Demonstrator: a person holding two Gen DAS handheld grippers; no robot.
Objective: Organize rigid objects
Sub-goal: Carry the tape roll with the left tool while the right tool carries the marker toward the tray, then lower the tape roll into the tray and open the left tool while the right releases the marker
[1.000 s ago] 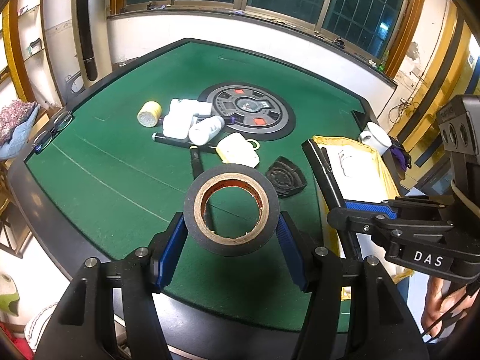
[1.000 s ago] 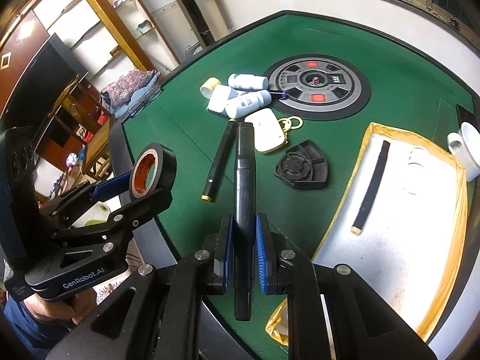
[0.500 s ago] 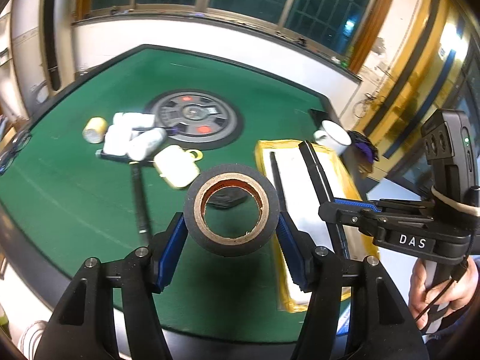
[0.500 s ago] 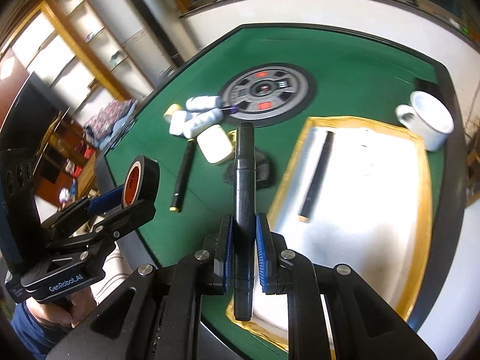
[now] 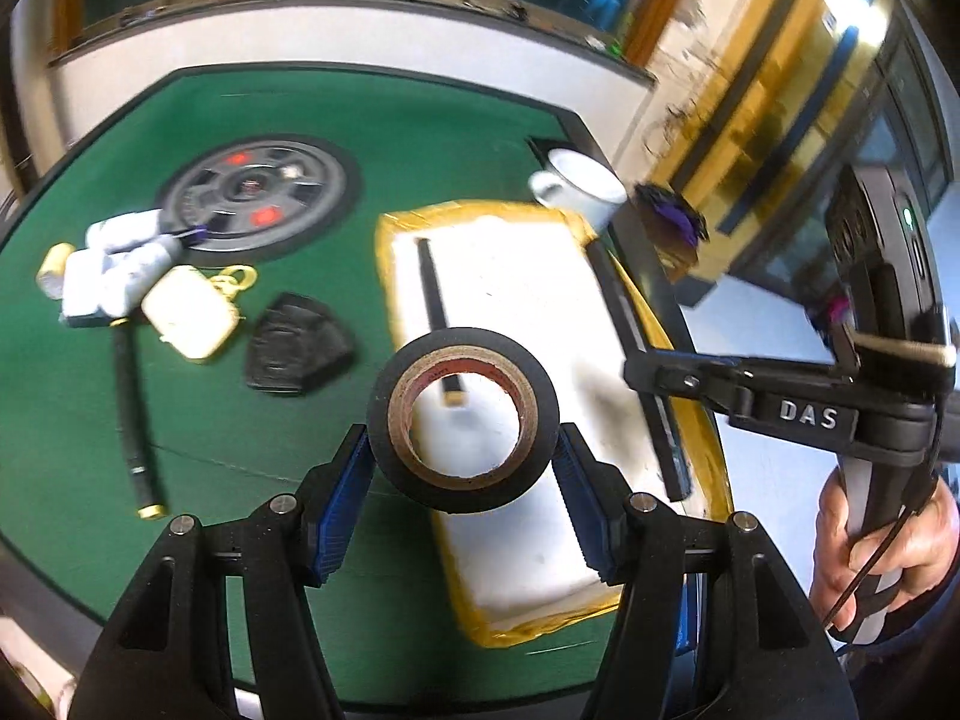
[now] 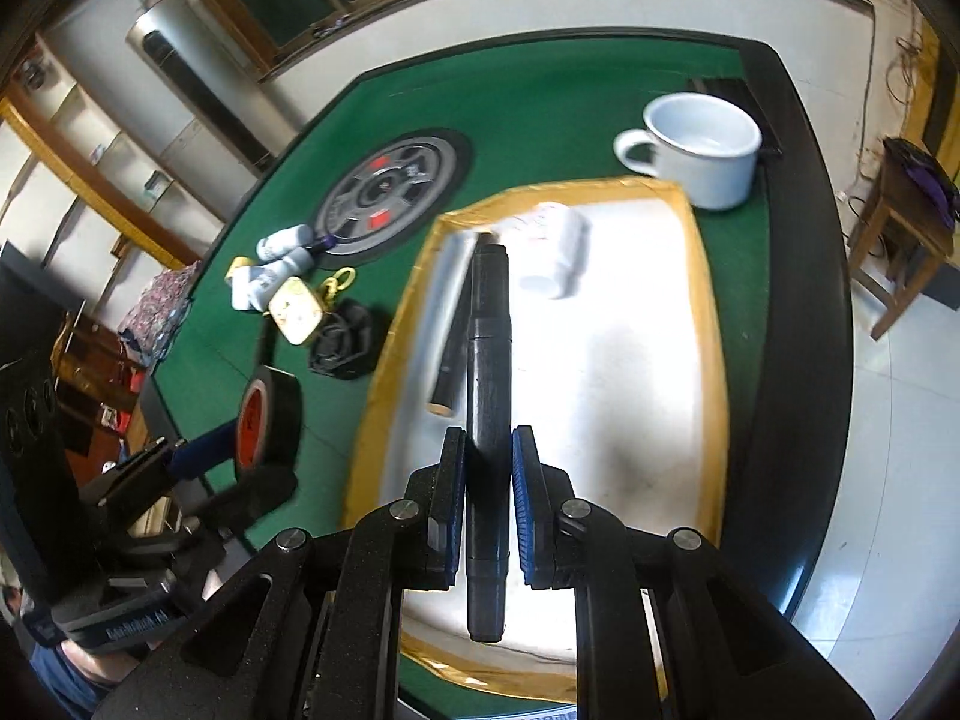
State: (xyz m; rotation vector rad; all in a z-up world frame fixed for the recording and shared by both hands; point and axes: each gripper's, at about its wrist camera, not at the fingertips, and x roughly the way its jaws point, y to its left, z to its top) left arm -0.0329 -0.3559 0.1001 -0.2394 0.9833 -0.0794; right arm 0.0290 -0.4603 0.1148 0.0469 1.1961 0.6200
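Tape roll (image 5: pixel 463 420) pinched in left gripper (image 5: pixel 463 468), black marker (image 6: pixel 489 396) clamped in right gripper (image 6: pixel 487 504), both above white tray (image 6: pixel 630 360). Tray already has a black stick (image 6: pixel 454 336) + white bottle (image 6: pixel 555 252). Farther back on green table (image 5: pixel 420 138): bottles (image 5: pixel 120 252), case (image 5: pixel 187 312), black holder (image 5: pixel 294 351) not yet sorted. Roughly halfway imo.

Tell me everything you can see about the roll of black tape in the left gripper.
The roll of tape is a black ring wound on a brownish cardboard core with a reddish inner face. It looks partly used and matte. It stands on edge, its open centre facing the left camera, clamped at its sides between the blue pads of the left gripper. It hangs in the air over the near part of the white tray, touching only the pads.
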